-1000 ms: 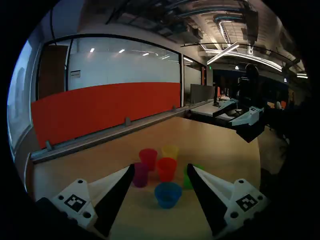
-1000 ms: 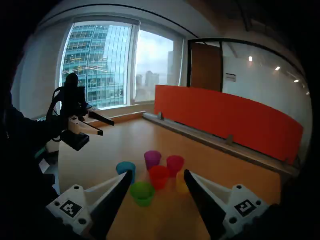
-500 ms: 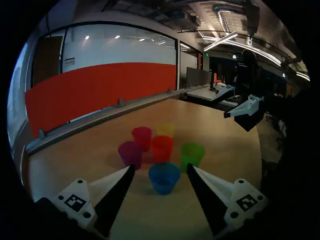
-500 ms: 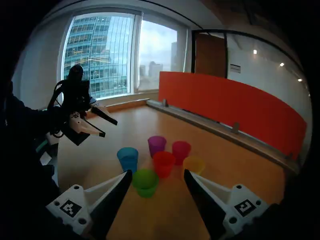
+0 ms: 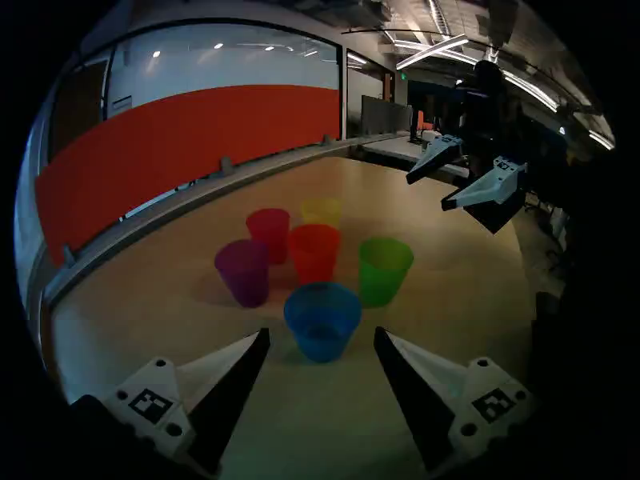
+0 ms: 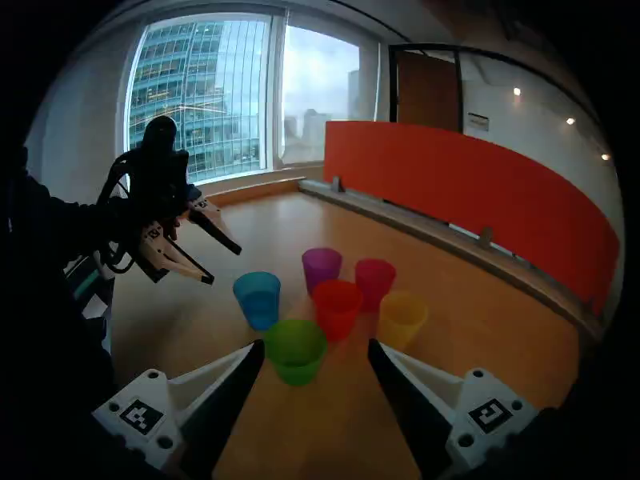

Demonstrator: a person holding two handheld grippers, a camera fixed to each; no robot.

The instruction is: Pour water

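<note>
— How is the light?
— The left gripper view is dim; ceiling strip lights (image 5: 432, 51) glare, and the purple cup (image 5: 242, 272) throws a soft shadow on the worktop (image 5: 448, 264).
— And the right gripper view?
— Brighter. Daylight floods through the window (image 6: 200, 104), leaving the left tool (image 6: 224, 266) a dark silhouette. Straight lines bow toward both views' edges.

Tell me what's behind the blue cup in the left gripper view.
The orange cup stands right behind the blue cup, purple cup and green cup flanking. The orange cup hides the lower part of the yellow cup.
</note>
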